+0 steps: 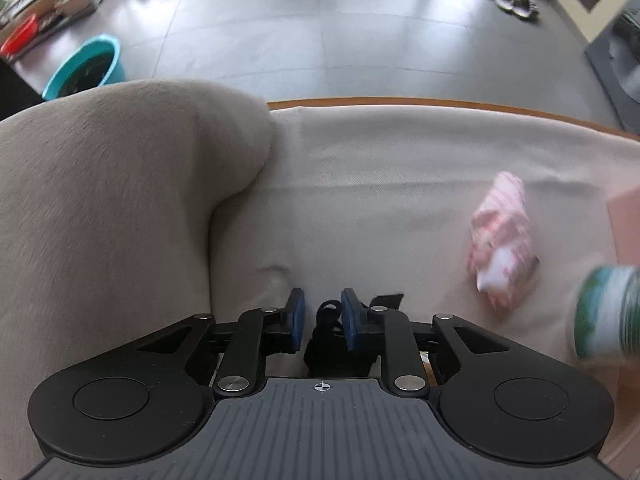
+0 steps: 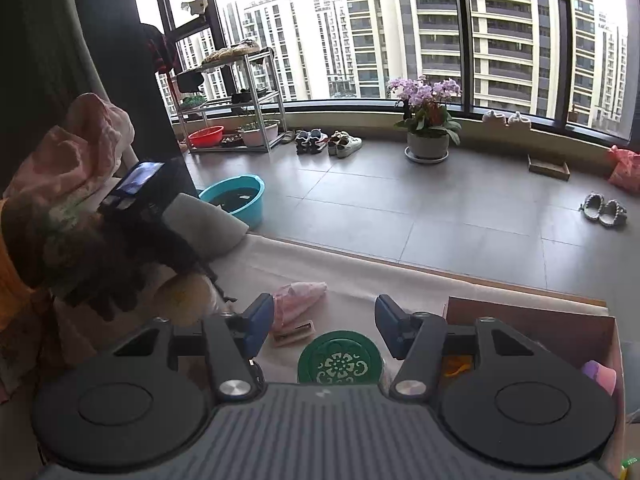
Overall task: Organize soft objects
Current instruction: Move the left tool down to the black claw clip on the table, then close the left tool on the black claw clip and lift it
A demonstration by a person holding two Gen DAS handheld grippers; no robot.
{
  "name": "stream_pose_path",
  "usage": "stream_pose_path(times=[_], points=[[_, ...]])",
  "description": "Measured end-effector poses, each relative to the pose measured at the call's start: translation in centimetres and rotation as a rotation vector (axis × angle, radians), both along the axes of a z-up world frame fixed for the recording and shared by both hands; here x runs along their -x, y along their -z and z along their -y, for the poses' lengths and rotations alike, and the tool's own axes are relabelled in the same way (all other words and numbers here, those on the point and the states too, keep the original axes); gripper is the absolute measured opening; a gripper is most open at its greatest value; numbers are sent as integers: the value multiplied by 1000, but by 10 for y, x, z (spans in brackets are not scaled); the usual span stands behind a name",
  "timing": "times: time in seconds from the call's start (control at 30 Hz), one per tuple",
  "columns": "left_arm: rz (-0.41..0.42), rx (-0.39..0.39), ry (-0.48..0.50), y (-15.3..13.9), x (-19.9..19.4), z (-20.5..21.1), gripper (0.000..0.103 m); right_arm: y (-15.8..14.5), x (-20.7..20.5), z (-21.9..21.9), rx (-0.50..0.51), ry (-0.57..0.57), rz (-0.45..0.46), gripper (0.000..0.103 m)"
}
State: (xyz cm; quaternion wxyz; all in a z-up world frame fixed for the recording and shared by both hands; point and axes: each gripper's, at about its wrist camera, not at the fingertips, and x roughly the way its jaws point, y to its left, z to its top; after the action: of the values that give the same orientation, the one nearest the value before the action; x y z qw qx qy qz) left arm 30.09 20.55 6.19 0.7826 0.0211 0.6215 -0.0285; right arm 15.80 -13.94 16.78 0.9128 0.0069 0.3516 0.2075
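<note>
In the left wrist view my left gripper (image 1: 323, 312) points down at a beige sheet (image 1: 380, 184). A small black soft thing with a loop (image 1: 328, 332) lies between its blue pads; a sliver of sheet shows between it and the left pad, so the jaws stand slightly apart. A pink striped cloth (image 1: 502, 240) lies crumpled to the right, also seen ahead of my right gripper (image 2: 324, 320) as the pink cloth (image 2: 298, 300). My right gripper is open over a jar with a green patterned lid (image 2: 339, 360), with gaps at both pads. The same jar (image 1: 604, 312) shows blurred.
A big beige cushion (image 1: 120, 200) fills the left. An open cardboard box (image 2: 540, 328) with soft items stands at the right. A person's flowered sleeve (image 2: 80, 152) is at the left. Past the wooden edge (image 1: 440, 102) lies tiled floor with a teal basin (image 2: 236, 196).
</note>
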Motion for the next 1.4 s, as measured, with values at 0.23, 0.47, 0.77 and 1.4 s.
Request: stream_pose_path(times=[0.23, 0.47, 0.77, 1.4], points=[[205, -6, 92, -38, 40, 0, 23, -3, 3, -9, 5, 5, 17, 56], [343, 95, 63, -77, 72, -7, 24, -6, 13, -11, 4, -11, 34, 56], [278, 112, -56, -43, 90, -15, 13, 2, 24, -3, 15, -8, 17, 56], [298, -36, 171, -23, 73, 5, 19, 17, 29, 8, 8, 3, -19, 56]])
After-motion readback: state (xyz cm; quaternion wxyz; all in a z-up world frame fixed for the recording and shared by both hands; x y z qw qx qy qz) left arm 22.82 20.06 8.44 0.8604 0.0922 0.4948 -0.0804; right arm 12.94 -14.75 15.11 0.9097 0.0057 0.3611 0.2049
